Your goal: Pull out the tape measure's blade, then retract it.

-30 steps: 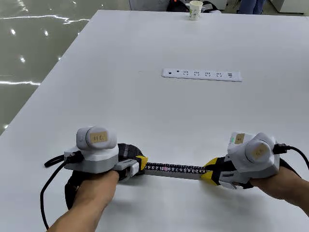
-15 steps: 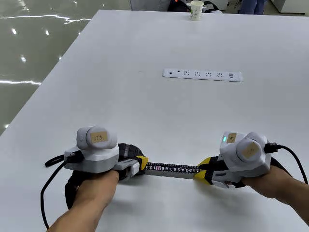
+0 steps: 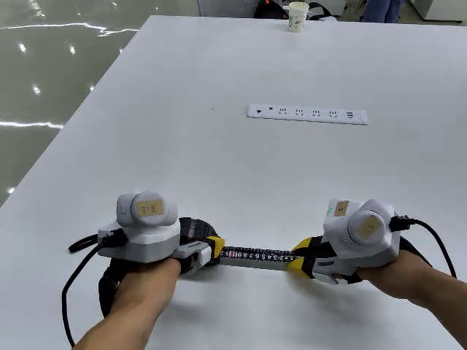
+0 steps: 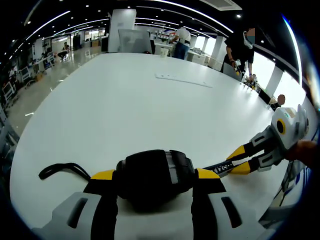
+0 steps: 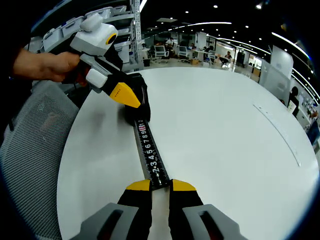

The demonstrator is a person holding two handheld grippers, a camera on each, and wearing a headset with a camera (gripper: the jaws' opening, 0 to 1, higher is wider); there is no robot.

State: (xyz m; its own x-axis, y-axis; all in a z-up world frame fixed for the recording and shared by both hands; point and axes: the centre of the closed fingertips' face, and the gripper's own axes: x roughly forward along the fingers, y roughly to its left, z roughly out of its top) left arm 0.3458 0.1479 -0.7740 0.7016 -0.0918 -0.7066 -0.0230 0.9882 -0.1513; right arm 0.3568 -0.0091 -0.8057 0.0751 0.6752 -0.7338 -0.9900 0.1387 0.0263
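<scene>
Left gripper (image 3: 206, 248): jaws clamped around the black tape measure case (image 4: 155, 172), which sits on the near edge of the white table (image 3: 219, 146).
Blade (image 5: 148, 152): drawn out flat between both grippers, numbers up.
Right gripper (image 5: 160, 186): yellow tips pinched tight on the blade's end.

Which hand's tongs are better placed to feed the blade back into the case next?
Right, probably: the right tongs pinch the blade at its tip, while the left tongs clamp the case.
</scene>
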